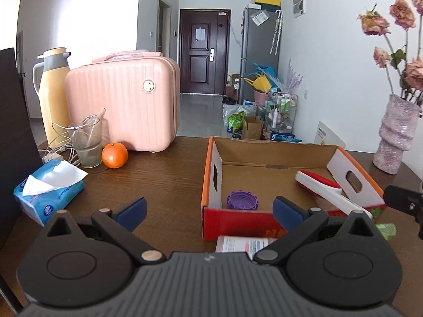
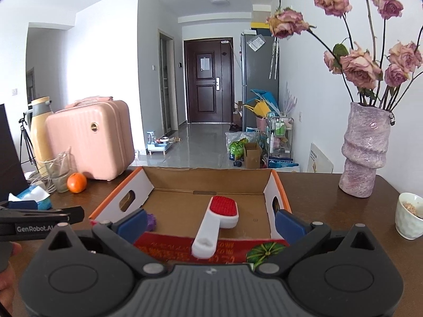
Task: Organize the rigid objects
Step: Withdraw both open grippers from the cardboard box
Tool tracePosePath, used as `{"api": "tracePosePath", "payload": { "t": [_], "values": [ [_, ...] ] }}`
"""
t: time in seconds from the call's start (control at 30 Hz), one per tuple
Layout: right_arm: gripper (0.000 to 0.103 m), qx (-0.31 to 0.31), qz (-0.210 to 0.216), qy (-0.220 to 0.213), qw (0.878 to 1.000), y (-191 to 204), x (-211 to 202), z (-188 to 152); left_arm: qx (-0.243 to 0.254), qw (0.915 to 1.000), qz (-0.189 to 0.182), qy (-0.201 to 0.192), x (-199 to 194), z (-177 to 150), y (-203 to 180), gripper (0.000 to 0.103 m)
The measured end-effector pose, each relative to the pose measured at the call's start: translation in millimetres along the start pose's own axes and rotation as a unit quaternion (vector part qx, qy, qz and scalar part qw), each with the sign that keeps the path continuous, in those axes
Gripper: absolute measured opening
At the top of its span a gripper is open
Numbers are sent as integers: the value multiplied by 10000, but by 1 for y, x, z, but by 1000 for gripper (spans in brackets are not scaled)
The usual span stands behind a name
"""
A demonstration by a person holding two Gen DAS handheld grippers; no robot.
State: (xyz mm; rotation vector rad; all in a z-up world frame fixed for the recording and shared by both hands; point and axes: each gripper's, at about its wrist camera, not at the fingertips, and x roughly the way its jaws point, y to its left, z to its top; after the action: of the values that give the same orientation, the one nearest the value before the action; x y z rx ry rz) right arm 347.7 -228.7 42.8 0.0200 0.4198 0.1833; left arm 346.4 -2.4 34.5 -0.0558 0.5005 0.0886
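An open cardboard box (image 1: 277, 153) (image 2: 211, 177) with orange rims stands on the dark wooden table. Inside it lie a purple ridged cap (image 1: 242, 200) (image 2: 151, 222) and a white brush with a red pad (image 1: 330, 192) (image 2: 216, 219), its handle resting over the front wall. My left gripper (image 1: 208, 212) is open in front of the box's left corner, holding nothing. My right gripper (image 2: 211, 224) is open just before the box's front wall, with the brush handle between its fingers but not touched. A flat pink-and-white packet (image 1: 243, 243) and a small green item (image 1: 386, 230) lie in front of the box.
Left of the box are an orange (image 1: 114, 155) (image 2: 76, 182), a glass (image 1: 86, 142), a blue tissue pack (image 1: 49, 187), a pink case (image 1: 121, 103) and a thermos (image 1: 53, 92). A purple vase (image 2: 364, 148) of dried roses and a white cup (image 2: 409, 215) stand on the right.
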Motion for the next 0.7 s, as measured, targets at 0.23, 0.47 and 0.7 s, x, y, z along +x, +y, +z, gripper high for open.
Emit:
{"api": "tracePosePath", "payload": {
  "t": [0.23, 0.47, 0.7],
  "values": [
    [103, -134, 6, -80, 9999, 14, -37, -20, 61, 9999, -71, -108, -41, -18, 6, 103],
    [103, -211, 26, -15, 9998, 22, -66, -47, 93, 9999, -65, -75, -68, -43, 18, 103],
    [103, -248, -47, 88, 9996, 26, -87, -72, 101, 9999, -30, 127, -78, -69, 27, 103]
  ]
}}
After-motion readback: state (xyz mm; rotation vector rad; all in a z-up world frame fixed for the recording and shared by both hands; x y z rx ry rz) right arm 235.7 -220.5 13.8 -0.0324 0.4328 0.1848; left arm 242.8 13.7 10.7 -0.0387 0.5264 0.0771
